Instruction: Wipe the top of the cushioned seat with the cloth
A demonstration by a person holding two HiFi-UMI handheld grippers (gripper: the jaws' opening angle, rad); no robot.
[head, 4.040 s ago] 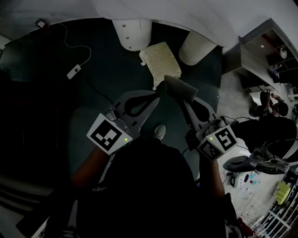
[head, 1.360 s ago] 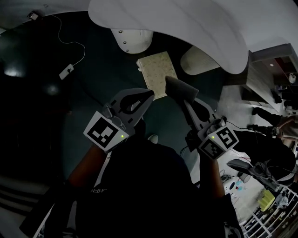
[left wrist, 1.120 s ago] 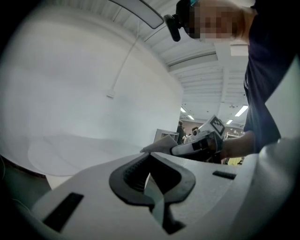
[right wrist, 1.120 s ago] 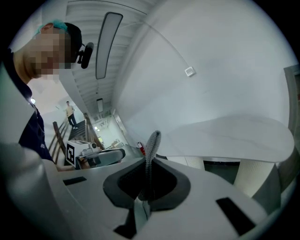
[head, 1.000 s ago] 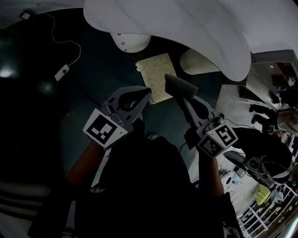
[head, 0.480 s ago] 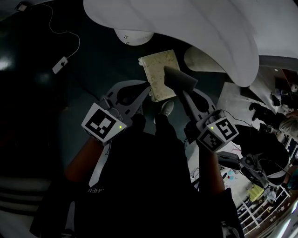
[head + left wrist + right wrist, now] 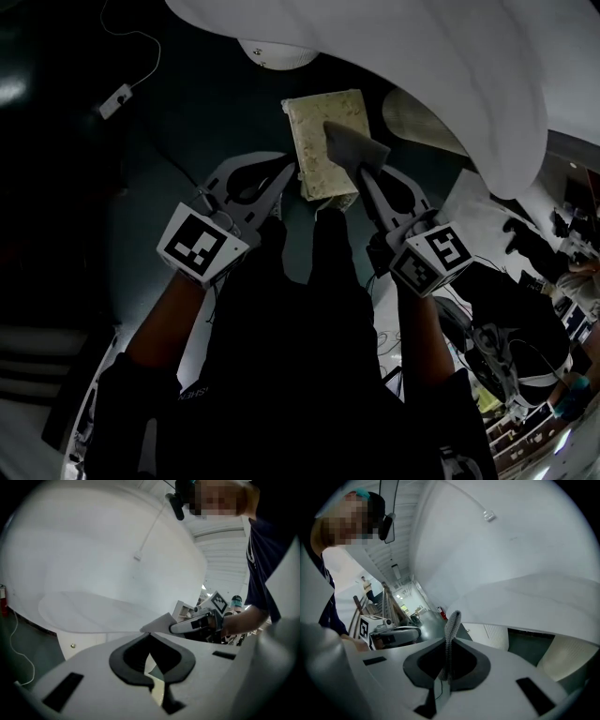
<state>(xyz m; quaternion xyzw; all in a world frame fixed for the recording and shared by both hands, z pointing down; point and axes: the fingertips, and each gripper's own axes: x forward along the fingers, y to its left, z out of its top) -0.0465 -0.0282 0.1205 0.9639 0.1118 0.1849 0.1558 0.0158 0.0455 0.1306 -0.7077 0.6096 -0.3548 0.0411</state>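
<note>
Right gripper (image 7: 364, 176): jaws clamped on the edge of a grey cloth (image 7: 352, 147), which stands up past the tips
Left gripper (image 7: 284, 176): jaws together with nothing between them, held level with the right gripper, just to its left
Cushioned seat (image 7: 324, 142): pale square pad on the dark floor, just ahead of and below both grippers; the cloth overlaps its right part, but contact cannot be told
Further out: a white curved tabletop (image 7: 422, 56) overhangs beyond the seat
Step, as judged: lowering the cloth onto the seat top, wiping not yet begun
Risk: the cloth is pinched only by its edge, so a hard drag could pull it free; the seat may slide when pushed, since the left gripper is not steadying it
</note>
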